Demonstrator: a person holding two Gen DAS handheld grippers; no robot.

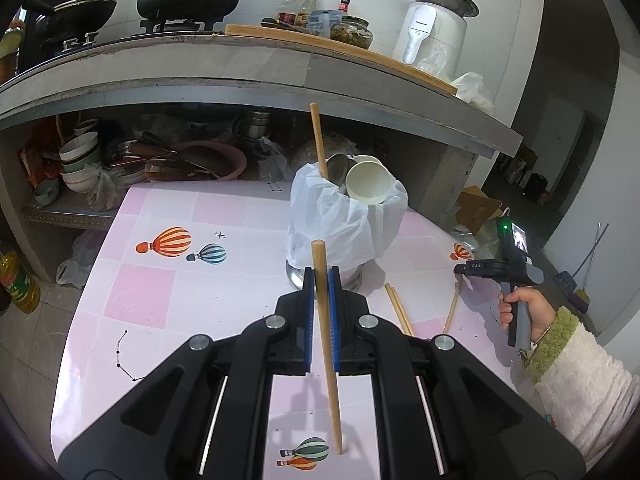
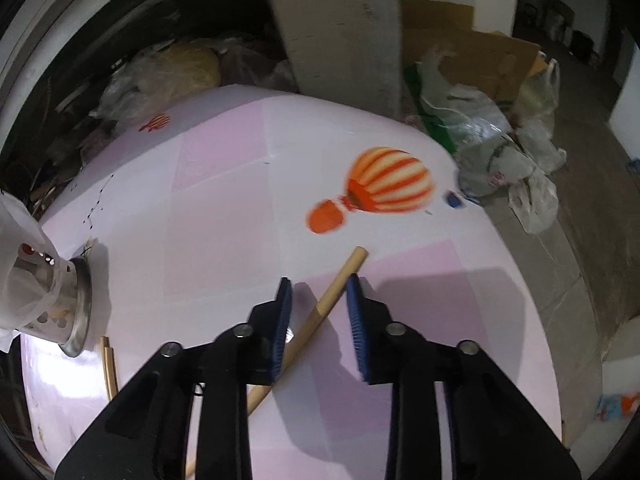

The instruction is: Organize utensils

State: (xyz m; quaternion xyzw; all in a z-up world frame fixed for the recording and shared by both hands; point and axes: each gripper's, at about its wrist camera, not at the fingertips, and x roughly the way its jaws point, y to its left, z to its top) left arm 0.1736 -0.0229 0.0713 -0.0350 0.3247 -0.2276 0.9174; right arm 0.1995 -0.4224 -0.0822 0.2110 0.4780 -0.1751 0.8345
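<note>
The left gripper (image 1: 321,276), low in the middle of its view, pinches a chopstick (image 1: 326,320) between its blue pads, the stick standing steeply with its thin tip near the tablecloth (image 1: 140,292). Just beyond it in mid-frame stands the holder (image 1: 344,216), wrapped in a white bag and already carrying one chopstick, a spoon and a white cup.

In the right wrist view the right gripper (image 2: 319,286) straddles another chopstick (image 2: 320,308) lying slantwise on the cloth. Its jaws are partly spread; one pad seems to touch the stick, but no firm pinch shows.

Because that stick crosses the jaws at an angle, closing could make it pivot or roll out. The held stick may snag the loose bag at the holder's mouth, or knock the crowded cup and spoon.
</note>
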